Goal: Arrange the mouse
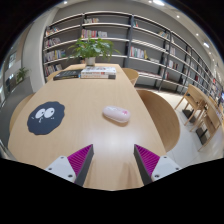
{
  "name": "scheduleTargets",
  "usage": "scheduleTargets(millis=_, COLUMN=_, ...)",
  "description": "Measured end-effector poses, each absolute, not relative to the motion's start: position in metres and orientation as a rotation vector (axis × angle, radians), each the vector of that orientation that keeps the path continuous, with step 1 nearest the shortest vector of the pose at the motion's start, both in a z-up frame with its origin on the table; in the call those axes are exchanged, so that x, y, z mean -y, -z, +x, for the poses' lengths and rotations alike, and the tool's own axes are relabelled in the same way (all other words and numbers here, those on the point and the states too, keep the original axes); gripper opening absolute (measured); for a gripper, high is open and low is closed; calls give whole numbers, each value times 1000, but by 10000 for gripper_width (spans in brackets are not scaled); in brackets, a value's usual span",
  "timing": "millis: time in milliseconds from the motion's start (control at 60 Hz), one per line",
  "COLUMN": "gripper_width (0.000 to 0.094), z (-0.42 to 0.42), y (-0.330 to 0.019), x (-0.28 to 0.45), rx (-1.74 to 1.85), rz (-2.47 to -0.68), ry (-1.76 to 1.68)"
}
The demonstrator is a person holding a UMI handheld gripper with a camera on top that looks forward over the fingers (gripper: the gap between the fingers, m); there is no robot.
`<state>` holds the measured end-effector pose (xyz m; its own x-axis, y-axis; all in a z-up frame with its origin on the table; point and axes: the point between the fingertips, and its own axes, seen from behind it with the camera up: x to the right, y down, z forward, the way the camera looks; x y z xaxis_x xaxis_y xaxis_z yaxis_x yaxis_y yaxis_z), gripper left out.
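Bare light wooden tabletop [85, 125] is being left free just ahead of the open gripper [114, 160]. Passage is being narrowed by a white computer mouse [117, 114] far right and a round black mouse pad [45, 117] left.

— What colours are in front of you?

— Your gripper [112, 160] shows magenta pads [81, 159] on pale grey fingers. The table [85, 135] you're working over is light tan wood with a faint grain. The mouse [117, 114] is white, perhaps slightly pinkish.

— And the round mat?

— You'll see the mat [45, 117] is dark navy or black, with small white marks that could be a cartoon face; too small to tell. The plant [92, 46] has green leaves. The shelves [150, 45] behind are white, lined with many-coloured book spines. The chair [160, 115] beside you is tan wood.
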<state>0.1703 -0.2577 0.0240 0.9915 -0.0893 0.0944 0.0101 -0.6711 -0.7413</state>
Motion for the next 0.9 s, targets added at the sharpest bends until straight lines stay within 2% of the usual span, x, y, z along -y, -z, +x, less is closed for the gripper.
scheduleTargets(millis=217, gripper_width=817, z=213, y=-1, x=182, rx=-37, rz=-2330, ry=134)
scheduleTargets(millis=233, gripper_width=816, z=217, y=-11, x=186, rx=-29, rz=-2337, ry=130)
scheduleTargets(millis=267, gripper_width=817, z=219, y=2, x=165, rx=-18, rz=-2331, ry=126)
scheduleTargets(millis=383, gripper_width=821, z=223, y=3, x=127, rx=-9, rz=-2334, ry=86)
scheduleTargets(millis=400, gripper_width=822, z=227, y=-4, x=129, rx=-10, rz=-2338, ry=82)
scheduleTargets(millis=600, gripper_width=808, z=236, y=4, x=77, rx=-15, rz=-2334, ry=54)
scheduleTargets(millis=733, gripper_width=679, z=235, y=5, x=62, rx=-23, rz=-2338, ry=24)
scheduleTargets(millis=817, gripper_width=505, z=233, y=5, x=57, rx=-20, rz=-2340, ry=23)
scheduleTargets(millis=900, gripper_width=474, z=231, y=6, x=58, rx=-24, rz=-2357, ry=47)
